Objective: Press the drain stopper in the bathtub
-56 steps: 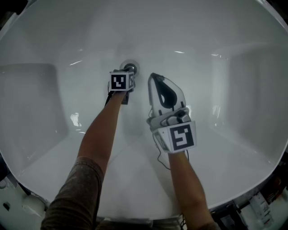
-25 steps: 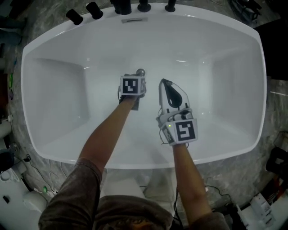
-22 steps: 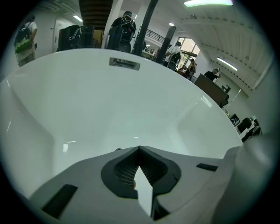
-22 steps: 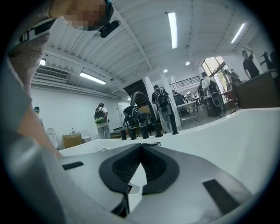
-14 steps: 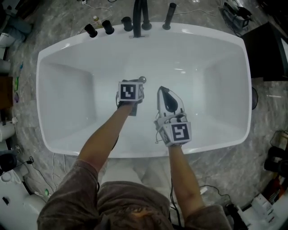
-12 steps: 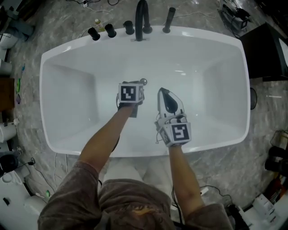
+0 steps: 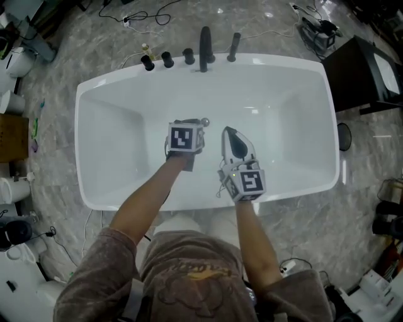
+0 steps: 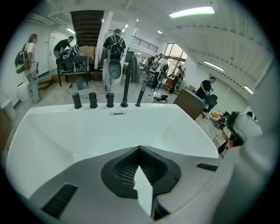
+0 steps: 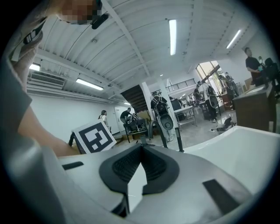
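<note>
The white bathtub [image 7: 296, 119] fills the middle of the head view. Its small chrome drain stopper [image 7: 204, 121] sits on the tub floor, just past my left gripper's marker cube [image 7: 183, 138]. My left gripper [image 8: 139, 148] is shut with nothing in it and points at the tub's far rim [image 8: 118, 107]. My right gripper [image 7: 227, 131] hovers over the tub to the right of the stopper. Its jaws [image 9: 141, 147] are shut and empty, aimed level across the room. Neither gripper view shows the stopper.
Black tap knobs [image 7: 167, 59], a spout [image 7: 205, 49] and a hand shower [image 7: 233, 46] line the far rim. A black cabinet [image 7: 362, 72] stands at the right. Cables [image 7: 135, 16] lie on the marble floor. Several people [image 8: 26, 65] stand in the background.
The head view has pulled back and up, so the tub looks smaller and more floor shows. Both grippers stay shut and hold their places by the stopper.
</note>
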A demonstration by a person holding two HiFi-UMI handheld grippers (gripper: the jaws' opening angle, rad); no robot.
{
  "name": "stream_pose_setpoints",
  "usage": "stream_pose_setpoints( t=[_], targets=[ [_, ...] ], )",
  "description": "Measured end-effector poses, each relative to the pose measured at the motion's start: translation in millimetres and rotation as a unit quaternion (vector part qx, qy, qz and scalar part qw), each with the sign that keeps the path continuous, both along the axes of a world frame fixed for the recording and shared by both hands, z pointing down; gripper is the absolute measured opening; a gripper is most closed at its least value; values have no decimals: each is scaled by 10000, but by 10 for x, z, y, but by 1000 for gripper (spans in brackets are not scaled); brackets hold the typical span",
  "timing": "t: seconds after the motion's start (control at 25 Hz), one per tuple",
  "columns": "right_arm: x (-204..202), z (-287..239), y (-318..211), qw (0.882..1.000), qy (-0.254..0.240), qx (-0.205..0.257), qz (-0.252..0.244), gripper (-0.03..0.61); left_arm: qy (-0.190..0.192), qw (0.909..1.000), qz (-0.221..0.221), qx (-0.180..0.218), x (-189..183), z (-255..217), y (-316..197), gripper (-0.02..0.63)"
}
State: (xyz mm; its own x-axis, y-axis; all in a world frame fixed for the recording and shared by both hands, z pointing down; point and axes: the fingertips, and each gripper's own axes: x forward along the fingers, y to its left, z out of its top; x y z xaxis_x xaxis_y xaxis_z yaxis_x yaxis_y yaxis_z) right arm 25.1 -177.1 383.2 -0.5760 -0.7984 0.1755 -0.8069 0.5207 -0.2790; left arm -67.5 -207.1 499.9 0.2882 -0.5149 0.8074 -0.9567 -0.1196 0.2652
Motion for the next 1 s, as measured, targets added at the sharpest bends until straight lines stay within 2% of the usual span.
stream_pose_setpoints(
  t=[0.44, 0.64, 0.8, 1.0],
  targets=[
    [-32, -635, 453, 9996, -147, -98, -199, -3, 111, 9982, 189, 565, 38, -1110, 515, 2],
    [-168, -857, 706, 9984, -144, -123, -525, -3, 285, 9958, 332, 799, 44, -1526, 764, 2],
    [-300, -1044, 887, 9966, -159, -93, -807, -3, 344, 9919, 587, 1073, 8, -1886, 953, 2],
    [-426, -1285, 1049, 9938, -177, 10, -1095, -3, 506, 9822, 965, 1533, 2, -2246, 1181, 2]
  ],
)
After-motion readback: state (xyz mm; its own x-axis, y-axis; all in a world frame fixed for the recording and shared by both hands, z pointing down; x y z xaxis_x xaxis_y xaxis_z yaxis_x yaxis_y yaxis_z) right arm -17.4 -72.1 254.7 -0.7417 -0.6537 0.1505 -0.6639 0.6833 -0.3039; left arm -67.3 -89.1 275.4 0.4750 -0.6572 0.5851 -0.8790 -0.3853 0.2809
